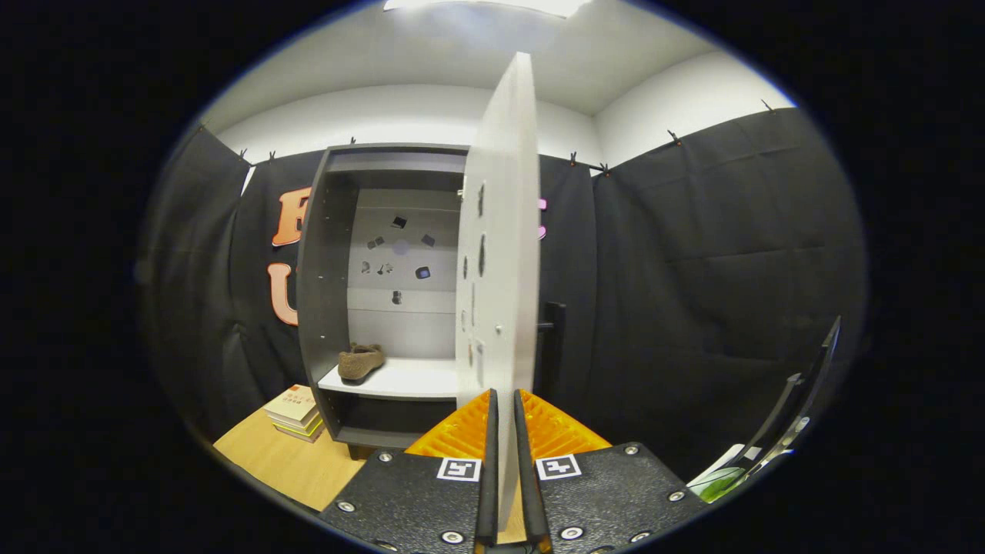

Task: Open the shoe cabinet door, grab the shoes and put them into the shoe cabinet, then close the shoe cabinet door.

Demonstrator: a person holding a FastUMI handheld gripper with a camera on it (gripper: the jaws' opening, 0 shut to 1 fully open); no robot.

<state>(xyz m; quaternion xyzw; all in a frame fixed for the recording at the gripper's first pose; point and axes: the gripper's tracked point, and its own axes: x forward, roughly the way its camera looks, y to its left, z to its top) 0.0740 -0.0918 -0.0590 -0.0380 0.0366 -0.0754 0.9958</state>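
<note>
The hand-held gripper is clamped on the tall white cabinet door's edge; a brown suede shoe sits on the shelf beyond.

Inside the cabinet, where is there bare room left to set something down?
The white shelf is bare from the brown shoe across to the open door, whose edge the claw is shut on. The dark compartment below looks empty. The books crowd the table beside the cabinet's foot.

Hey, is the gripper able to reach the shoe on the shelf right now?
Probably not as things stand. The gripper has its fingers shut on the open door's edge, and the shoe sits well beyond, inside the cabinet. It would have to let go first.
</note>
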